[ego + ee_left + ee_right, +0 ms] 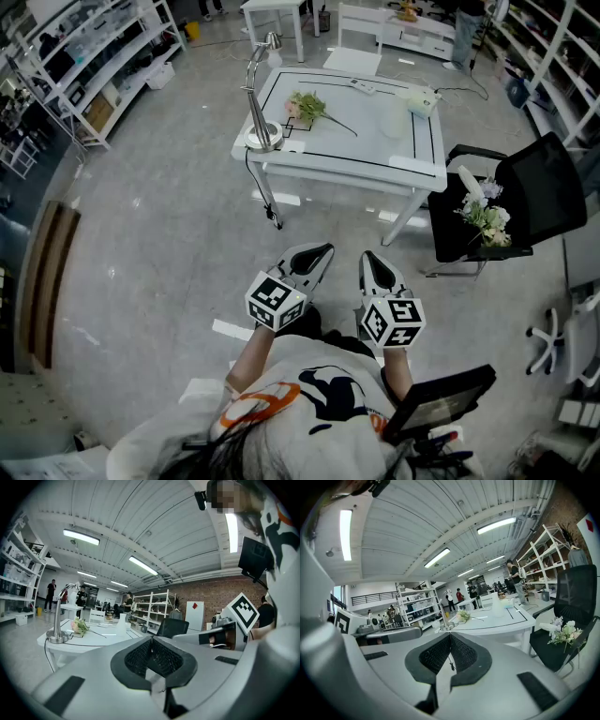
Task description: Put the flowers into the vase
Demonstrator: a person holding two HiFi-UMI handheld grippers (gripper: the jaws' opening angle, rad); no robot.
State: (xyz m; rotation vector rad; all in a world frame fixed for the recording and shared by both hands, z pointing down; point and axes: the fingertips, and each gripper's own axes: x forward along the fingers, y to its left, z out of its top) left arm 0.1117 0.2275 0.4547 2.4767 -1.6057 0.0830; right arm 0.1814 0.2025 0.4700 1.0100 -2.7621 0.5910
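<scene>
**Head view:** the left gripper [322, 251] and right gripper [367, 257] are both grey with black-and-white marker cubes. They sit side by side over the grey floor, short of the white rectangular table with a black outline [309, 161]. Both have their jaws together and hold nothing. The pink-and-green flower bunch [305, 107] lies flat on the table's far-left part, near the chrome gooseneck stand [260, 103]. Its blooms are to the left and its thin stem runs right and slightly toward the camera. The tall white vase [395, 118] stands upright on the right part, well apart from the bunch. The black office chair [539, 192] right of the table carries a second bunch of white and pale-purple flowers [486, 217]. The print on the person's shirt is unreadable.

**Left gripper view:** the left gripper [151, 641] has its pads meeting and is empty. The bunch [79, 626] is on the table with its stem pointing right toward the vase [122, 623]. A white panel with a red diamond [194, 616] stands by the brick wall.

**Right gripper view:** the right gripper [450, 639] has its pads pressed together and is empty. The bunch [464, 616] is small, beside the stand [443, 618], and its stem direction is hard to make out. The vase [497, 605] is to its right. The chair [574, 592] is cut off at the edge.
</scene>
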